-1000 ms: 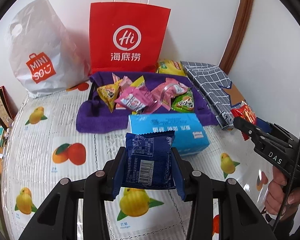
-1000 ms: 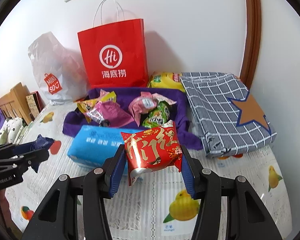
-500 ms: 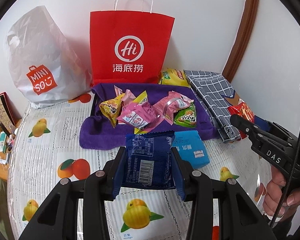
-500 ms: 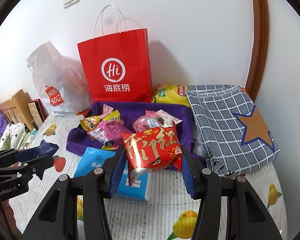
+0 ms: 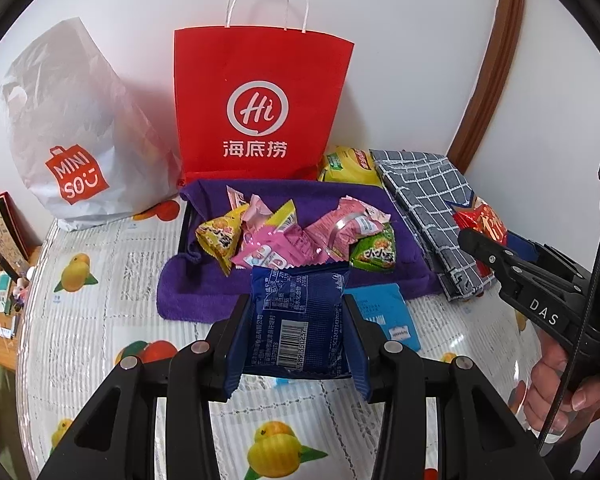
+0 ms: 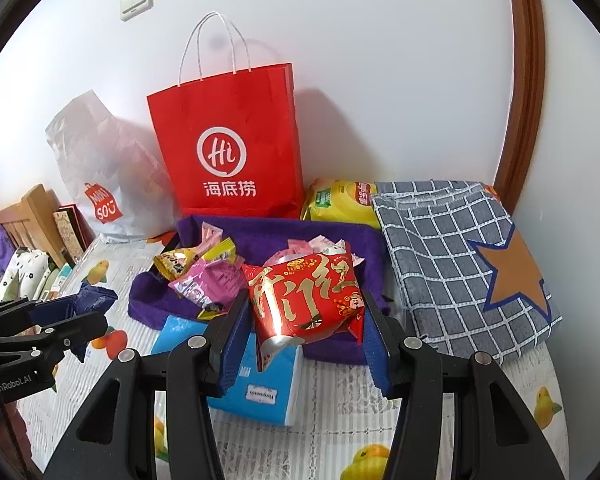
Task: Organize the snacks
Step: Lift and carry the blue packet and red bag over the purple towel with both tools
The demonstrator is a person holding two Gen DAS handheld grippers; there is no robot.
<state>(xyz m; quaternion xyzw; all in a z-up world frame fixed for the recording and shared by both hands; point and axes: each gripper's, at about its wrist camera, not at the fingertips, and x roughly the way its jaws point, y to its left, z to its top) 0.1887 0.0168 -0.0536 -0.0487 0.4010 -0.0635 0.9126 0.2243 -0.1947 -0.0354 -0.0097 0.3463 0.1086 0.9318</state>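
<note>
Dark blue foil fills the middle of the left wrist view: the left gripper (image 5: 298, 336) is clamped on a blue snack packet (image 5: 298, 320), barcode side up, held above the fruit-printed tablecloth (image 5: 80, 320). Past it a purple towel (image 5: 204, 292) carries a heap of small snacks (image 5: 292, 236) in pink, yellow and green wrappers. A light blue tissue pack (image 5: 384, 312) lies just in front of the towel, partly hidden by the packet. A red paper bag (image 5: 260, 104) stands against the wall behind the towel, a white plastic bag (image 5: 68, 128) to its left, a yellow chip bag (image 5: 348, 166) and a folded checked cloth (image 5: 428, 204) to its right. At the right edge a hand (image 5: 560, 392) holds the right gripper (image 5: 496, 248), with a red packet (image 5: 486, 224) at its tip.

In the right wrist view the right gripper (image 6: 302, 320) is closed on that red packet (image 6: 304, 300), which hangs over the towel's (image 6: 268, 236) near edge and the tissue pack (image 6: 252, 380). The left gripper (image 6: 72, 316) shows at the left, the blue snack packet (image 6: 96, 296) between its fingers, over the tablecloth (image 6: 340, 400).
</note>
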